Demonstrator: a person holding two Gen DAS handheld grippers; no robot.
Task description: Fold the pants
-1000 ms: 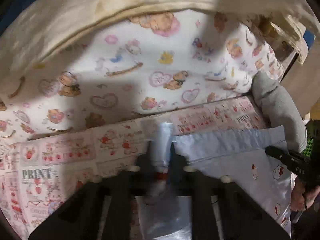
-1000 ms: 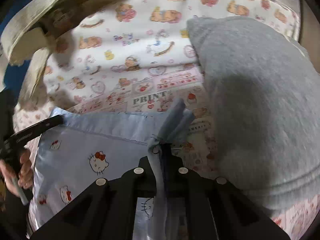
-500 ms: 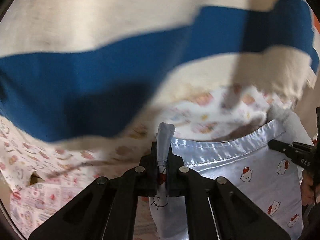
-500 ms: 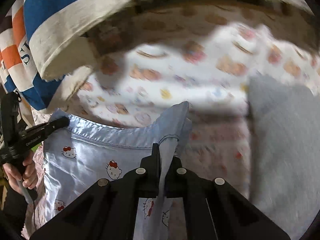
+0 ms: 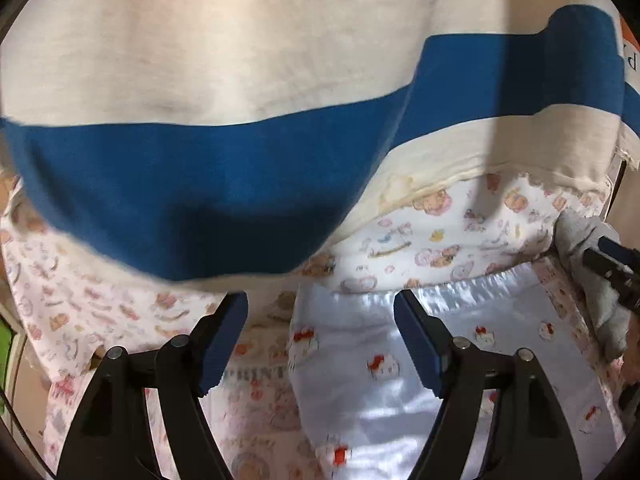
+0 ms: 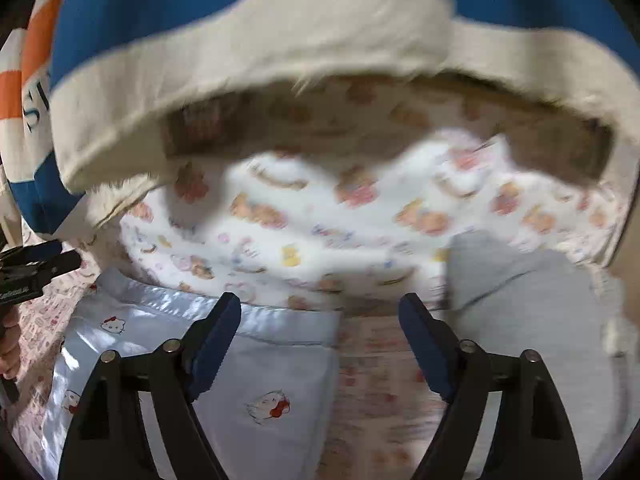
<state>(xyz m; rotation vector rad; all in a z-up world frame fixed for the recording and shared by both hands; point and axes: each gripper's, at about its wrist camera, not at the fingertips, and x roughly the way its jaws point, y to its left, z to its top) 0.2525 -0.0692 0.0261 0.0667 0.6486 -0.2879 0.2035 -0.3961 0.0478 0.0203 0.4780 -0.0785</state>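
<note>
Looking along both wrist views, we saw the pale blue satin pants printed with small cat faces (image 5: 420,364) lying flat low in the frame on a pink printed bedsheet (image 5: 248,396). Our left gripper (image 5: 320,340) was spread wide and gripped nothing, its blue pads over the waistband's left corner. Our right gripper (image 6: 320,340) was likewise released above the right corner. A cream, blue and orange striped cloth (image 5: 240,152) filled the top, and a grey garment (image 6: 532,320) lay at right.
</note>
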